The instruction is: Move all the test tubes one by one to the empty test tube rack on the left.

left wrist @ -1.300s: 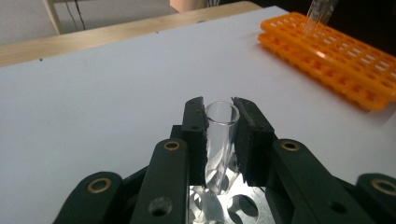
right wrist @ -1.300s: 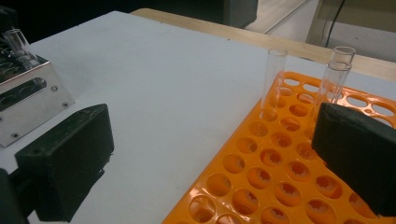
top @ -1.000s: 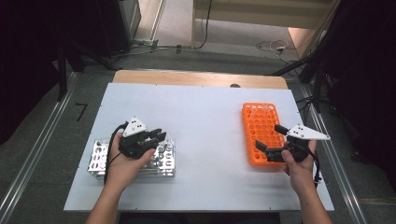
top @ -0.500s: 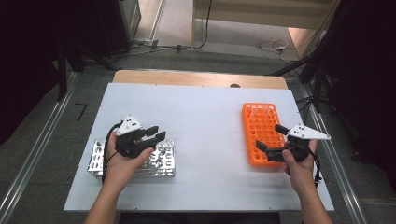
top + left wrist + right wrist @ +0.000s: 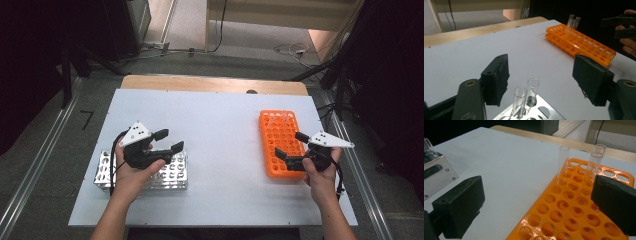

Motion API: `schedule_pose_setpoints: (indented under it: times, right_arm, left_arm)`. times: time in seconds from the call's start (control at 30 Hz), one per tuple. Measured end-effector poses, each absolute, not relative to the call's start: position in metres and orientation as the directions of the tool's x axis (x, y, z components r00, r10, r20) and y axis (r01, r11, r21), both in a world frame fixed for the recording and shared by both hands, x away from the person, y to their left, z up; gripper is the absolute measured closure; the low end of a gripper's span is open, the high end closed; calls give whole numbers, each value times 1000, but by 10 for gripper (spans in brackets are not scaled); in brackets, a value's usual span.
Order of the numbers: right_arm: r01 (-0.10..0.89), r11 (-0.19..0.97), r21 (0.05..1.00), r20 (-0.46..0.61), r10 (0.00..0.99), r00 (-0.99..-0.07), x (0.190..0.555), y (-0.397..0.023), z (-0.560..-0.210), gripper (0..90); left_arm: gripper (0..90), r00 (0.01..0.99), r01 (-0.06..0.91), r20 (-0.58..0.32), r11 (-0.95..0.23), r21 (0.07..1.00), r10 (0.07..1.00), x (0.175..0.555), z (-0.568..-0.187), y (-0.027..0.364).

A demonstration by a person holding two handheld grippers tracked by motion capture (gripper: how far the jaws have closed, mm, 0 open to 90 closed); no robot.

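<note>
My left gripper [image 5: 167, 140] hangs released above the metal rack [image 5: 107, 170] at the near left of the counter [image 5: 220, 120], jaws wide apart. In the left gripper view two clear tubes [image 5: 526, 96] stand upright in the rack's holes just below and between my jaws, closer to the left jaw, long axis vertical, so I judge the coming move to be a short drop straight down over them. My right gripper [image 5: 291, 145] is also spread and empty, resting beside the near left edge of the orange rack [image 5: 280, 131]. That rack's own three tubes [image 5: 563, 165] stand upright at its far end, ahead of my right jaws. The left hand is clearly nearer the metal rack's tubes. I can read no brand, label or writing anywhere
</note>
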State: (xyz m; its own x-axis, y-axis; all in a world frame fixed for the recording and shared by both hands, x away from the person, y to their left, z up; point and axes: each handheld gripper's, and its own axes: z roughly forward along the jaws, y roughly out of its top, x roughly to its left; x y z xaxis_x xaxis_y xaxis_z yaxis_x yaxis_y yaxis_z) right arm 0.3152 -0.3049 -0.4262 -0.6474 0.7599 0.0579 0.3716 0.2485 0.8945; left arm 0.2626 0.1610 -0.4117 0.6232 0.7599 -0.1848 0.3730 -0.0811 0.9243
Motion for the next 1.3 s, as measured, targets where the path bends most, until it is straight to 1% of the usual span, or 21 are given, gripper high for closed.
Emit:
schedule_pose_setpoints:
  times: [0.13,0.2,0.33,0.37,0.43,0.5,0.57,0.6,0.7,0.8,0.93,1.07,1.17,1.3]
  right_arm:
    - [378,240,894,65,766,-640,321,-308,-427,0]
    - [386,233,893,73,770,-634,325,-309,-428,0]
    - [410,217,886,94,781,-617,335,-312,-432,48]
    - [417,215,883,94,790,-606,338,-313,-434,68]
    - [433,208,877,89,816,-572,343,-313,-437,137]
    - [457,202,866,79,848,-524,350,-311,-440,231]
    - [474,199,858,71,867,-493,357,-310,-440,305]
    - [485,197,852,65,879,-471,361,-310,-440,349]
    - [520,202,830,49,902,-429,374,-307,-441,425]
    - [545,201,814,46,913,-406,384,-305,-444,482]
    - [575,210,791,51,913,-404,394,-304,-448,544]
    - [608,212,765,62,915,-398,401,-303,-452,588]
    - [615,215,759,61,917,-395,403,-302,-452,627]
    - [614,268,743,2,916,-402,404,-295,-453,647]
  left_arm:
    - [221,638,370,-204,-64,927,742,262,-410,156]
    - [199,644,364,-199,-66,929,739,262,-410,153]
    - [139,657,360,-199,-71,930,727,261,-410,146]
    - [125,663,358,-200,-71,931,721,260,-410,145]
    - [93,670,354,-197,-75,932,716,260,-410,141]
    - [65,679,355,-199,-78,932,706,260,-410,137]
    - [31,683,355,-198,-83,931,703,260,-411,134]
    - [26,684,358,-200,-84,930,701,260,-411,132]
    - [22,693,355,-196,-92,930,694,259,-411,128]
    - [22,696,350,-194,-91,932,691,258,-410,127]
    - [12,698,351,-196,-90,932,689,258,-410,127]
    - [12,700,352,-196,-93,931,686,258,-411,126]
    - [11,705,351,-197,-94,932,682,258,-411,125]
    - [7,711,355,-198,-101,929,675,258,-411,122]
